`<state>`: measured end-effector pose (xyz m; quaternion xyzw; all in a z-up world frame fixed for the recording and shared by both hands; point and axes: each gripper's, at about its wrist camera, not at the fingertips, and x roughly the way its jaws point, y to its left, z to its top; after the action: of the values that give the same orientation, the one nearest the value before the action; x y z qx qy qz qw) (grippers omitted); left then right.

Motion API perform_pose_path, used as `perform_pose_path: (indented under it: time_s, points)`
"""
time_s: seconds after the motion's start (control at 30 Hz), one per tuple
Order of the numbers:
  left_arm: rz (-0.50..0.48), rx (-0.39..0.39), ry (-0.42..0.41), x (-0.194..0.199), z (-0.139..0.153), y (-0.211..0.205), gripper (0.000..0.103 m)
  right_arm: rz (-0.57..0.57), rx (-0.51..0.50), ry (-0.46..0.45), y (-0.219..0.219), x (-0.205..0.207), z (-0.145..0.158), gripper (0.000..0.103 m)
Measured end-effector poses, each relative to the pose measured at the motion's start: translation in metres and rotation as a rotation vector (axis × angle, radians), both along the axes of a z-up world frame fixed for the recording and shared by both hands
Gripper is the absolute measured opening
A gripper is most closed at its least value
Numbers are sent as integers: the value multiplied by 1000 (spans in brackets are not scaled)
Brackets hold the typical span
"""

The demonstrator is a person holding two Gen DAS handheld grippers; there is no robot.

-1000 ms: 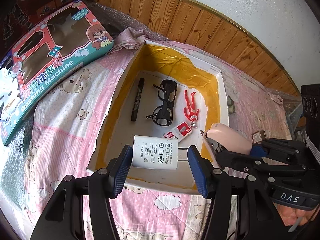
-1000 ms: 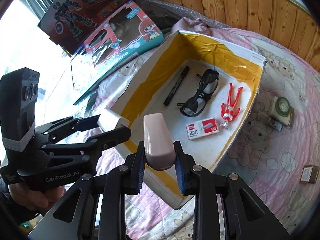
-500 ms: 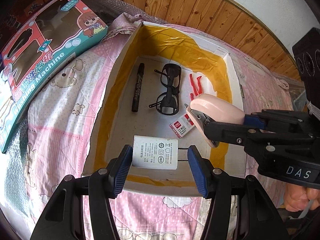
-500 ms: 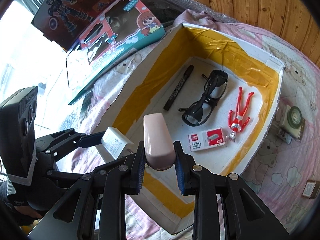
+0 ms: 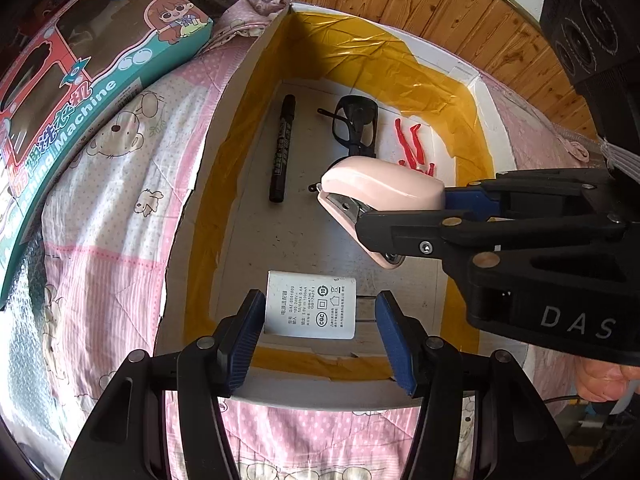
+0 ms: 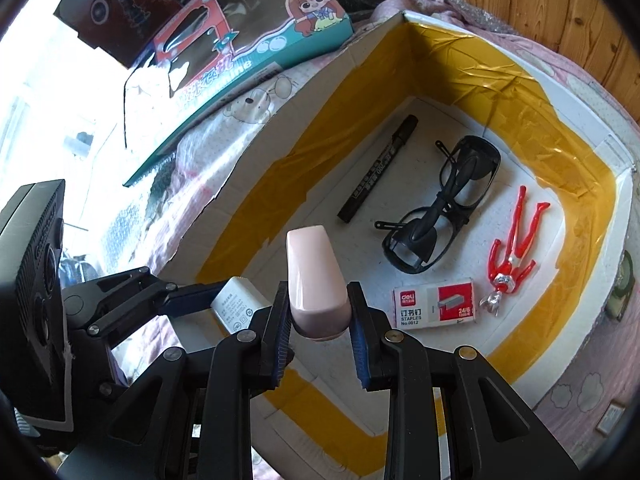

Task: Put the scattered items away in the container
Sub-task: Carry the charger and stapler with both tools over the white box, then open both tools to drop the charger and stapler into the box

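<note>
We hold the white adapter (image 5: 311, 305) in the left gripper (image 5: 316, 334) and the pink stapler (image 6: 316, 284) in the right gripper (image 6: 318, 342), jaws closed on each, both above the box (image 6: 592, 272). Next, we think, we lower them onto free floor and open the jaws.

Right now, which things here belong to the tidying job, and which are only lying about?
Job:
box
pink stapler, in right gripper
white adapter, between the fingers of left gripper
already in the box: marker, glasses, staples box, red figure

Lying about:
toy washing-machine package
dark toy package
pink blanket
</note>
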<state>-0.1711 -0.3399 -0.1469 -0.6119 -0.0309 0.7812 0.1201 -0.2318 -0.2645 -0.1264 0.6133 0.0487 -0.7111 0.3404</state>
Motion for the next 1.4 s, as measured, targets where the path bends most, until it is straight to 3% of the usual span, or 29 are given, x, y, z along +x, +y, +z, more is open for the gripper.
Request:
perform_pose_path:
  time_s: [0.57, 0.8, 1.13, 1.4]
  points:
    - [16, -26, 15, -9, -17, 3, 58, 33, 67, -10, -18, -11, -33, 29]
    - [24, -29, 33, -8, -17, 5, 59, -8, 63, -18, -12, -13, -38, 30]
    - [68, 51, 52, 8, 2, -14, 59, -125, 38, -33, 28, -7, -18, 30]
    - [90, 88, 101, 30, 22, -23, 59, -160, 26, -35, 51, 23, -4, 29]
